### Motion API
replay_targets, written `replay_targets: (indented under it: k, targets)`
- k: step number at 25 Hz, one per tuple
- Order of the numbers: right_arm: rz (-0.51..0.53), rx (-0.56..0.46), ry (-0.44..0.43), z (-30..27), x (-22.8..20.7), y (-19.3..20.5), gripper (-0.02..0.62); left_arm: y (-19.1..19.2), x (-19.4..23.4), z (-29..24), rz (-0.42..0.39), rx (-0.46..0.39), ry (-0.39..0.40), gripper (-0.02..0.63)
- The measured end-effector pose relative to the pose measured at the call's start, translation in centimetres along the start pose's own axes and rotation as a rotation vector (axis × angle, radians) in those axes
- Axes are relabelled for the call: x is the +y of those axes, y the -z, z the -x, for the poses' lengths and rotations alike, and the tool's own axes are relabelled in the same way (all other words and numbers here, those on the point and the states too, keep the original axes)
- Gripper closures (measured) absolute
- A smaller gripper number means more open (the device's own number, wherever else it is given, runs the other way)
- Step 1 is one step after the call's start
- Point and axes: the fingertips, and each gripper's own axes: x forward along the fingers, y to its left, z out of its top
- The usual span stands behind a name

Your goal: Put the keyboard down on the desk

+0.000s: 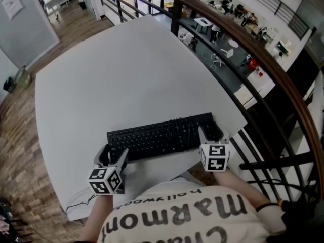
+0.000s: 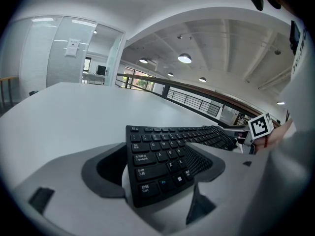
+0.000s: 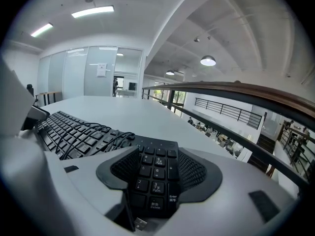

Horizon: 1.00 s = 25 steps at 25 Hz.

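A black keyboard point(image 1: 157, 135) lies flat on the white desk point(image 1: 126, 70), close to the edge nearest the person and slightly askew to it. The left gripper point(image 1: 114, 155) is clenched on the keyboard's left end: one pad meets the outer edge beside the Caps Lock row and the other presses on the keys near X. The right gripper point(image 1: 211, 131) grasps the opposite end, with the number pad point(image 3: 155, 173) between its jaws and both pads against it. The keyboard's thin black cable point(image 3: 83, 132) is looped loosely over the keys left of the number pad, and its USB plug point(image 3: 140, 223) shows at the near edge. A dark curved railing point(image 1: 263, 70) runs just beyond the desk's right side
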Motion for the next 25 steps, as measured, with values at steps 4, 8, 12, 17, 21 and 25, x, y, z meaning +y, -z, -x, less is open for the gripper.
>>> replay_targets:
  k: [4, 8, 12, 17, 21, 25]
  targets:
    - [0.066, 0.013, -0.042, 0.0, 0.9, -0.4, 0.392, -0.1, -0.1, -0.2, -0.002, -0.005, 0.004, 0.249]
    - [0.139, 0.023, -0.071, 0.2, 1.9, -0.3, 0.49, -0.2, -0.2, -0.1, -0.003, -0.012, 0.011, 0.249]
    - [0.184, 0.054, -0.1, 0.1, 2.6, -0.3, 0.534, -0.3, -0.3, 0.1, -0.002, -0.02, 0.018, 0.249]
    - [0.162, 0.148, -0.166, -0.3, 2.8, -0.3, 0.544, -0.7, -0.2, 0.3, -0.017, -0.033, 0.009, 0.249]
    - [0.14, 0.255, -0.228, -0.9, 2.6, -0.1, 0.545, -0.7, -0.2, 0.1, -0.023, -0.043, 0.011, 0.249]
    - [0.171, 0.334, -0.261, -1.0, 2.5, 0.0, 0.545, -0.6, -0.3, 0.0, -0.015, -0.034, 0.011, 0.25]
